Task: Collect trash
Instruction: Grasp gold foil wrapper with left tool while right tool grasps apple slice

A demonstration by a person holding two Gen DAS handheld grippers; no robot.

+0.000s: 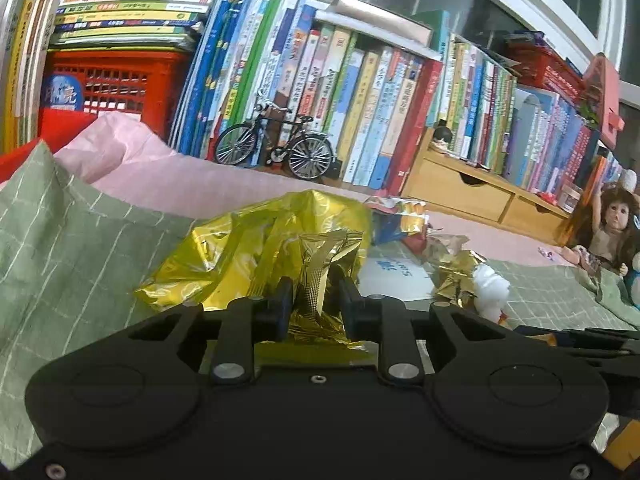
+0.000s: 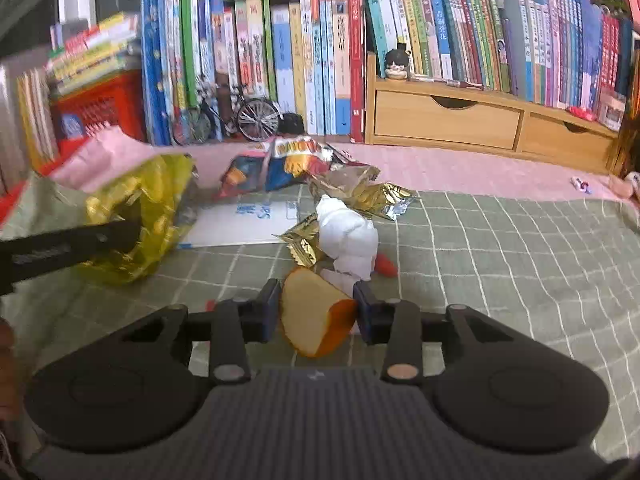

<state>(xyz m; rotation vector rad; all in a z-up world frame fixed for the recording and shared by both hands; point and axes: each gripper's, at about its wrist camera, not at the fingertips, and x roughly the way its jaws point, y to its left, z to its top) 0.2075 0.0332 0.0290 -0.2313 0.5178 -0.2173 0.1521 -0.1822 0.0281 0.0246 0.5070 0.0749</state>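
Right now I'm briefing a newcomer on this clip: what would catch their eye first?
Probably the crinkled gold foil bag, clamped in the left gripper over the green checked cloth. Next, the orange peel pinched in the right gripper, with a white tissue wad and more snack wrappers just beyond. Behind it all runs a wall of colourful books with a model bicycle in front.
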